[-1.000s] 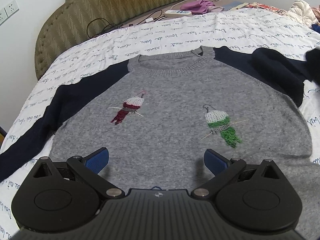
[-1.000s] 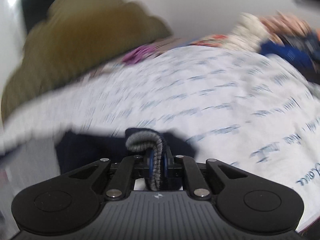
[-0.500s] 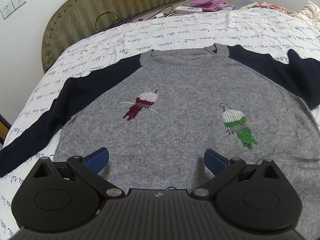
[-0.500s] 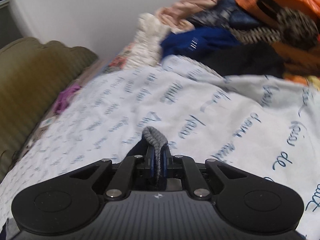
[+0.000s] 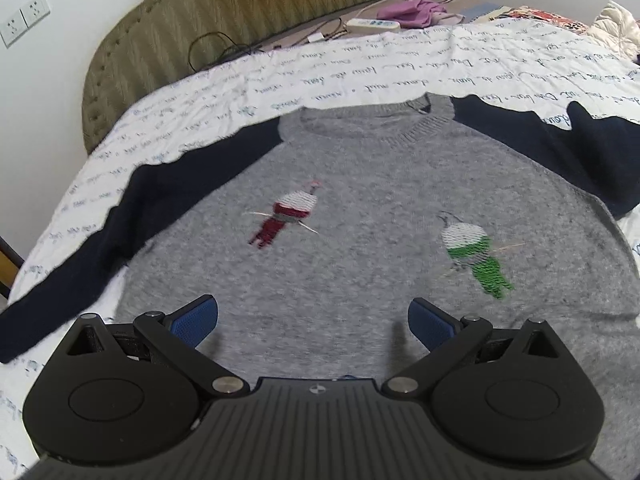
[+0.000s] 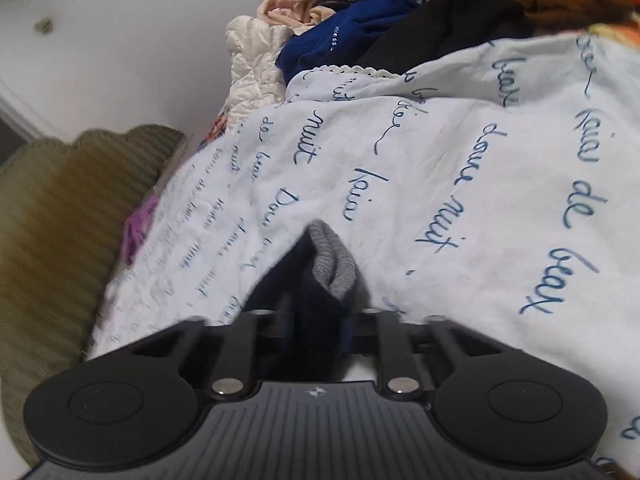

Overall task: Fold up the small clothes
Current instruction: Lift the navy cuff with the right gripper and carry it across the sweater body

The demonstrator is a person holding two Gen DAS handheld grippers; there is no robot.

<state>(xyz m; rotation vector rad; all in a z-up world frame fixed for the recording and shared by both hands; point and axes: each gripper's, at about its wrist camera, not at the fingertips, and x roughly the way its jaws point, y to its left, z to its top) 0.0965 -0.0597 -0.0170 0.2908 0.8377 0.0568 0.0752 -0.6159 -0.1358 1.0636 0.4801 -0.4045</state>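
My right tongs (image 6: pixel 316 328) had swung rightward, seemingly still pinching the sweater's cuff (image 6: pixel 334 256); my left tongs (image 5: pixel 312 320) gaped over its hem, the far sleeve (image 5: pixel 592 152) cut off.

My left gripper (image 5: pixel 313 316) hangs over the near hem of the sweater (image 5: pixel 360 208), which lies flat on the bedspread (image 5: pixel 360 60), neck toward the headboard (image 5: pixel 224 12). Its sleeves run out to either side. A power strip (image 5: pixel 372 24) sits behind the bedspread's far edge. My right gripper (image 6: pixel 316 320) holds a cuff (image 6: pixel 332 260) over the bedspread, clothes pile (image 6: pixel 400 20) beyond
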